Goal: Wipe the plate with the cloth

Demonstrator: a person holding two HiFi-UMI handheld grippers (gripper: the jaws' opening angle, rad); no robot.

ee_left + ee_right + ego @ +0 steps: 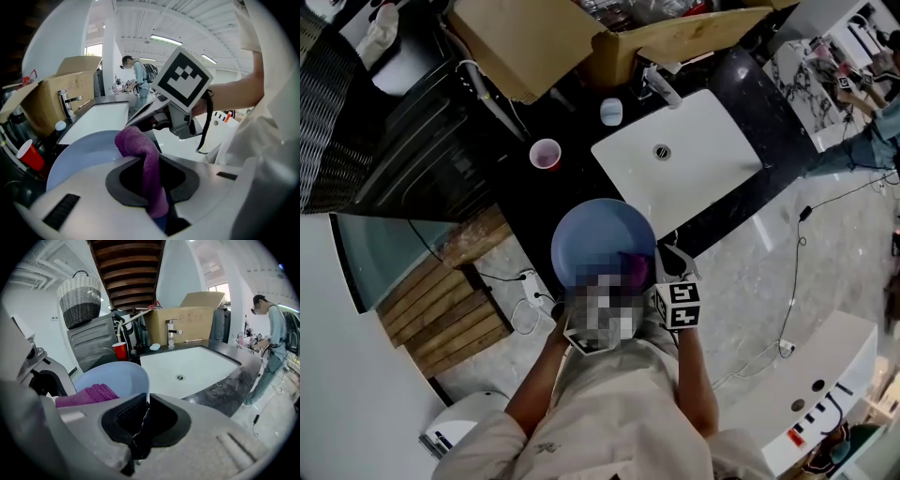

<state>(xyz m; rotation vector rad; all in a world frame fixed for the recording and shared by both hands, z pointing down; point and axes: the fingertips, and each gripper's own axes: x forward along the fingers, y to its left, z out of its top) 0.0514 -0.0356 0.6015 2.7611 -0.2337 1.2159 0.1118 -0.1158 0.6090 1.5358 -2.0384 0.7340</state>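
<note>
The plate (595, 239), pale blue and round, is held up in the air in front of the person, over the near edge of the dark counter (530, 202) and just short of the white sink (694, 141) set into it. Behind the sink stand an open cardboard box (534, 37) and a tap (661, 86); a red cup (545, 154) sits on the counter to the left, well apart from the plate. The right gripper (140, 427) has its jaws closed on the plate's rim, which runs as a thin edge down between them, so this gripper carries the plate. The left gripper (157, 201) is clamped on the purple cloth (140, 150): a strip of it passes between the jaws, and the bunched free end lies on the plate's face on the right-hand side, close to where the right gripper holds the rim. Both things are in hand and the cloth touches the plate, so the wiping looks to be under way rather than finished. The plate's bare face shows no dirt or streaks that I can make out, so how much is already wiped cannot be told. Most of that face lies away from the cloth and probably remains to be covered.
</note>
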